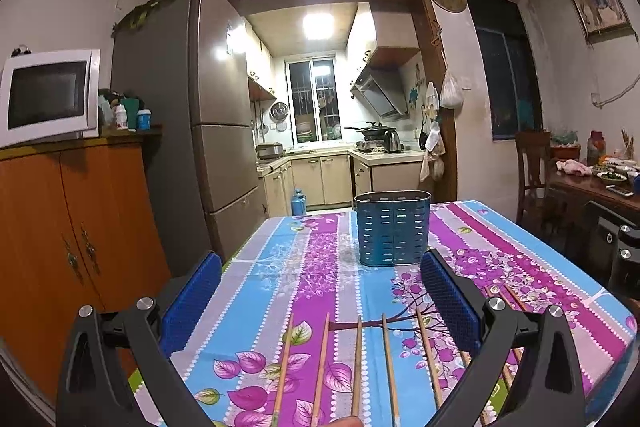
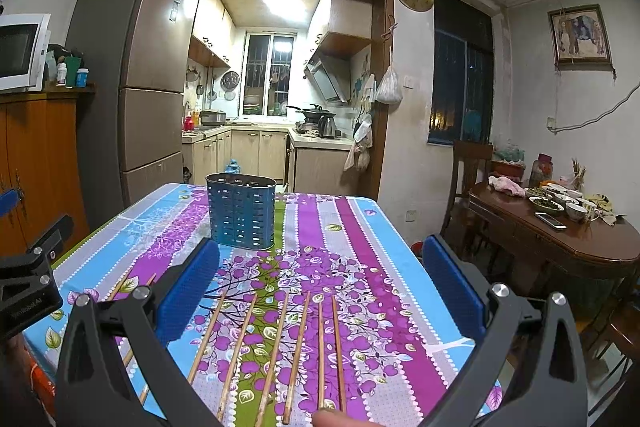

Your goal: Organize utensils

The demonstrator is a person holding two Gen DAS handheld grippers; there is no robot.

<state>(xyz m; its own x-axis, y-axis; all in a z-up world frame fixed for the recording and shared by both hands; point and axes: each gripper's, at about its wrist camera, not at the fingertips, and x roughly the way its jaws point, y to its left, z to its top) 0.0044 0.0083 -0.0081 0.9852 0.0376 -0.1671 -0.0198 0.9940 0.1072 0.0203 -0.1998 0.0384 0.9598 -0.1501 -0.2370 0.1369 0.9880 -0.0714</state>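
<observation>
Several wooden chopsticks (image 1: 358, 367) lie side by side on the flowered tablecloth (image 1: 280, 267), near the front edge; they also show in the right wrist view (image 2: 276, 351). A blue perforated utensil holder (image 1: 392, 229) stands upright farther back on the table, also in the right wrist view (image 2: 241, 213). My left gripper (image 1: 320, 291) is open and empty, above the chopsticks. My right gripper (image 2: 320, 283) is open and empty, above its own group of chopsticks. The left gripper's body shows at the left edge of the right wrist view (image 2: 28, 287).
An orange cabinet (image 1: 60, 235) with a microwave (image 1: 48, 95) and a tall fridge (image 1: 180, 115) stand left of the table. A wooden dining table with bowls (image 2: 560, 223) and chairs stands to the right. The kitchen doorway lies behind.
</observation>
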